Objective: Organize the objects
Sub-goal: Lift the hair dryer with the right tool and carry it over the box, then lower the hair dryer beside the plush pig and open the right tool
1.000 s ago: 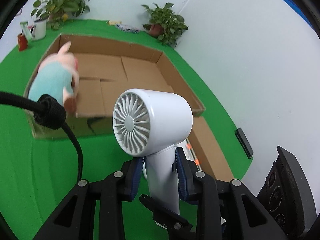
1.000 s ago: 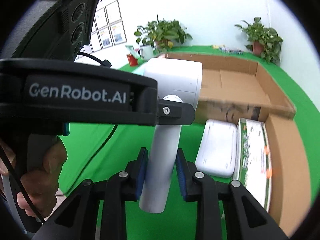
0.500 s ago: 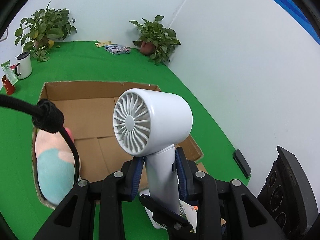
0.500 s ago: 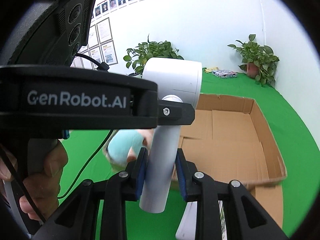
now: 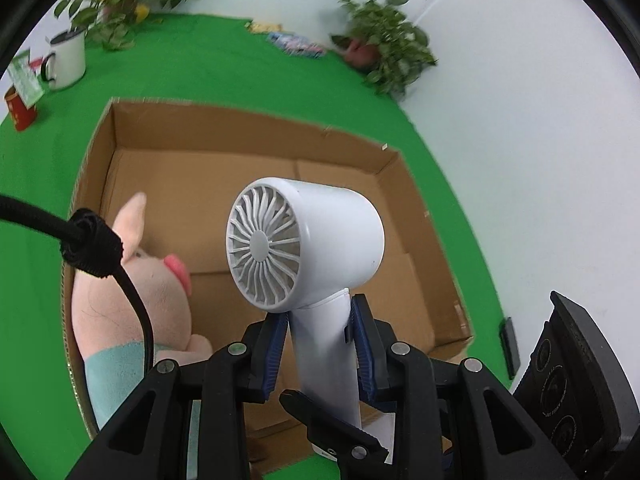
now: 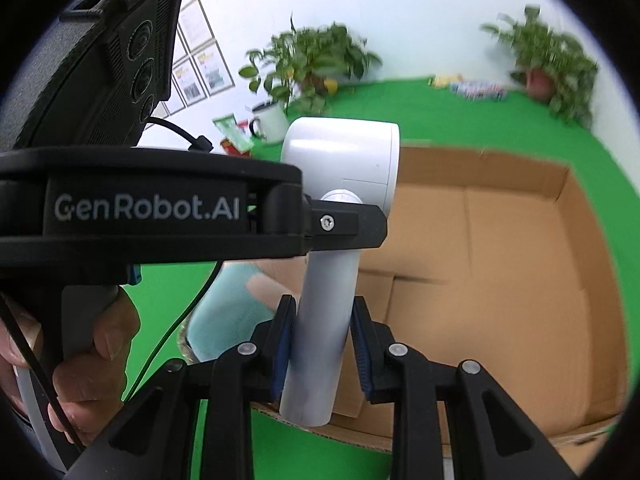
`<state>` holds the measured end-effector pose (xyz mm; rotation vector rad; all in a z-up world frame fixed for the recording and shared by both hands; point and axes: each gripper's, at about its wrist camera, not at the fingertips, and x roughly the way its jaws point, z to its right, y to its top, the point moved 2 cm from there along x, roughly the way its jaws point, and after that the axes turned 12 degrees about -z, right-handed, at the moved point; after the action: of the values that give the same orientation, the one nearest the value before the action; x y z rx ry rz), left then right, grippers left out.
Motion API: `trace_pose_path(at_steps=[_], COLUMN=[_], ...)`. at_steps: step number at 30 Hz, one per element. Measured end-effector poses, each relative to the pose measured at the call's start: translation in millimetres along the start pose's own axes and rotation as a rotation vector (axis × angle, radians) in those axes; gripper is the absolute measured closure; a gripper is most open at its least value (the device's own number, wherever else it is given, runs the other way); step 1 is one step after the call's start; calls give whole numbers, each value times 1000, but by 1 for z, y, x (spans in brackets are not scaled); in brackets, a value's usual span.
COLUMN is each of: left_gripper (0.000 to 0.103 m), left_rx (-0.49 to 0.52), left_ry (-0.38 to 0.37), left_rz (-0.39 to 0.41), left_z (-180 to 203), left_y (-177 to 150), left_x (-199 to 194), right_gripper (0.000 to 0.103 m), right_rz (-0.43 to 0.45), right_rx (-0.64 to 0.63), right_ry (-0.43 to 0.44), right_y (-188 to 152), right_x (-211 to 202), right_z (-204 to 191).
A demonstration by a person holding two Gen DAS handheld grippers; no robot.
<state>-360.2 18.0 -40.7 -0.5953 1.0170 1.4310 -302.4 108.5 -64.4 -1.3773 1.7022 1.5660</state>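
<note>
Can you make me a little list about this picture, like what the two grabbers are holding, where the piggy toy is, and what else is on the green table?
held thing: white hair dryer
left gripper: shut on the hair dryer's handle
right gripper: shut on the same handle, lower down
where the hair dryer is: in the air above the cardboard box
pig plush toy: lying inside the box, at its left side
also on the green table: white mug, two potted plants

Plush pig (image 5: 132,304) partly behind black cable (image 5: 132,300); far potted plants (image 6: 552,68) motion-blurred.
</note>
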Motion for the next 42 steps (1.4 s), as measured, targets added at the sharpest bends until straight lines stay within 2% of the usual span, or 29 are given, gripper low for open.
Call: trace_pose_path(at_steps=[5, 8, 13, 21, 31, 32, 35, 38, 42], left_gripper=[74, 74, 73, 70, 66, 65, 45, 42, 42], left_rx=[-45, -41, -36, -35, -52, -51, -37, -66, -67], left_ry=[41, 70, 104, 188, 275, 293, 397, 345, 333], left_rz=[-67, -86, -117, -174, -248, -248, -206, -200, -191], left_z=[-22, -23, -17, -10, -13, -13, -12, -15, -16], left_y=[9, 8, 11, -11, -12, -12, -8, -7, -8], left_x=[35, 45, 53, 62, 68, 67, 58, 51, 45], right_gripper=[77, 77, 78, 80, 80, 80, 78, 76, 76], right_rz=[-65, -89, -94, -106, -116, -116, -133, -126, -130], right_rx=[50, 81, 87, 122, 171, 178, 206, 190, 180], right_ry=[62, 89, 93, 112, 141, 142, 132, 131, 112], right_y=[-19, -27, -37, -49, -63, -64, -72, -76, -81], right_x=[32, 46, 45, 42, 38, 38, 41, 38, 37], right_z=[2, 6, 7, 11, 22, 24, 31, 31, 28])
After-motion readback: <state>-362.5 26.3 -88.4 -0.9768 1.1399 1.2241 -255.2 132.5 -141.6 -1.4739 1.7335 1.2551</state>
